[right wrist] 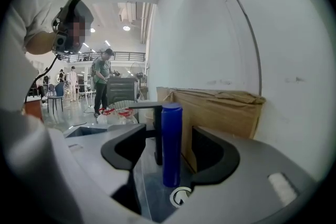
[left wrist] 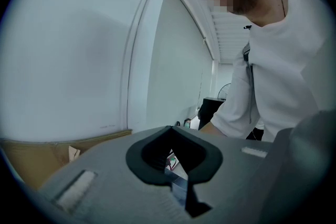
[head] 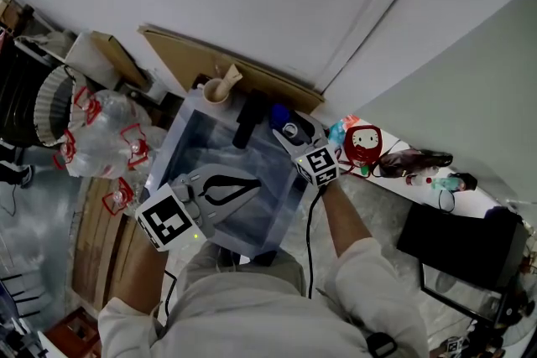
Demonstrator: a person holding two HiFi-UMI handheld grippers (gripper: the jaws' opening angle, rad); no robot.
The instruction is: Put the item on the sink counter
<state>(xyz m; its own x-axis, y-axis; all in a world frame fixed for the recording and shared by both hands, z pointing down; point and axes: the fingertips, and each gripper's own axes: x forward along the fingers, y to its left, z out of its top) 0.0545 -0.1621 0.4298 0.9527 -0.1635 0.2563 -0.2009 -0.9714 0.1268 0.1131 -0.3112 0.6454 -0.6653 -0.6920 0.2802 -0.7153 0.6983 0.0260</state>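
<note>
- Progress, as a judgement: the blue cylinder (right wrist: pixel 171 144) stands upright on the sink counter (right wrist: pixel 152 189), so the placing seems done. Only drawing the right gripper (right wrist: pixel 169 132) back is left.
- Lower left of the head view, the left gripper (head: pixel 252 189) has its tips together with nothing between them.
- Centre of the right gripper view: its fingers (right wrist: pixel 218 157) stand wide apart, with the cylinder between them. A gap shows on each side and neither pad touches it.
- Just behind the cylinder rises a black faucet (right wrist: pixel 149 113); farther back, cardboard (right wrist: pixel 226 107) leans on the wall.
</note>
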